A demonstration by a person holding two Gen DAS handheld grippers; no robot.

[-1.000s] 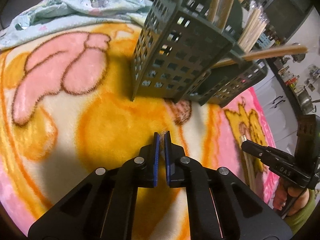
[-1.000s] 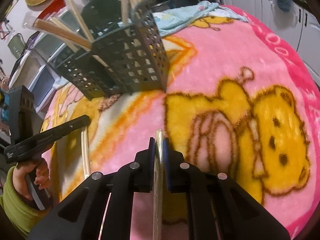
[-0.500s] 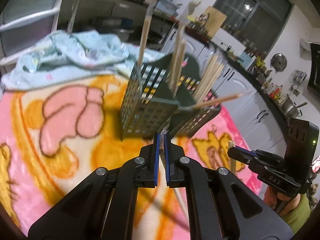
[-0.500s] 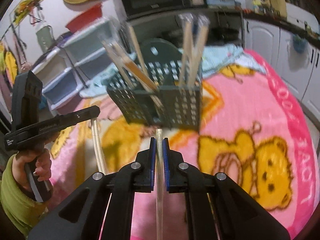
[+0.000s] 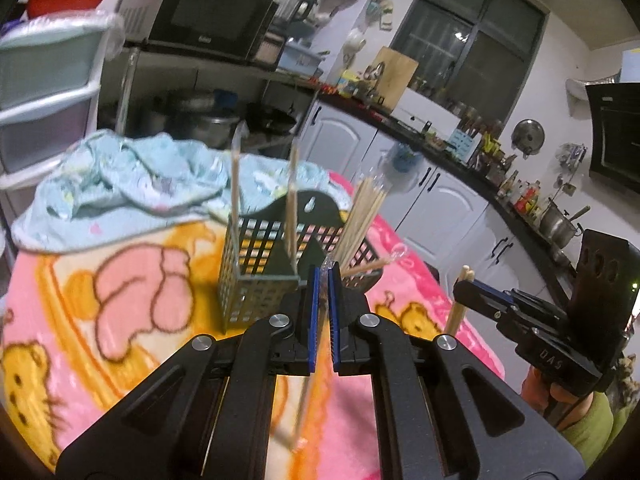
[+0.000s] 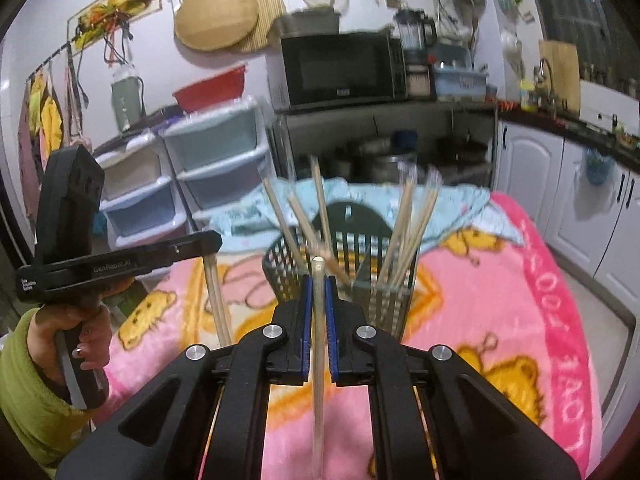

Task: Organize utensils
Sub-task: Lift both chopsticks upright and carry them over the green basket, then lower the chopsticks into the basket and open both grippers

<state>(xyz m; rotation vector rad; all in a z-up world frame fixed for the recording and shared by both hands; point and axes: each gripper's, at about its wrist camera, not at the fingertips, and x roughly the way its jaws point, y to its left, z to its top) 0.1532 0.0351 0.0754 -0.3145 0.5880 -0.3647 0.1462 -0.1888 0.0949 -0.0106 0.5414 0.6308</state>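
Observation:
A dark green perforated caddy (image 5: 256, 280) (image 6: 384, 300) stands on the blanket and holds several upright chopsticks in its compartments. My left gripper (image 5: 323, 274) is shut on a clear-wrapped pair of chopsticks (image 5: 304, 396) that hangs down below the jaws, just in front of the caddy. My right gripper (image 6: 318, 280) is shut on another wrapped pair (image 6: 319, 340), held upright before the caddy. In each view the other gripper shows at the side, right gripper (image 5: 466, 294) and left gripper (image 6: 214, 242), each with its chopsticks (image 5: 456, 312) (image 6: 218, 304) hanging from it.
A pink and yellow cartoon-bear blanket (image 6: 500, 320) covers the surface. A crumpled light blue cloth (image 5: 132, 176) lies behind the caddy. Plastic drawers (image 6: 216, 168), a microwave (image 6: 340, 68) and white cabinets (image 5: 440, 204) ring the back. A green sleeve (image 6: 28, 380) is at the left.
Both grippers have lifted up off the blanket with their chopsticks and tilted upward. The caddy now sits lower and farther off, and the kitchen behind has come into sight.

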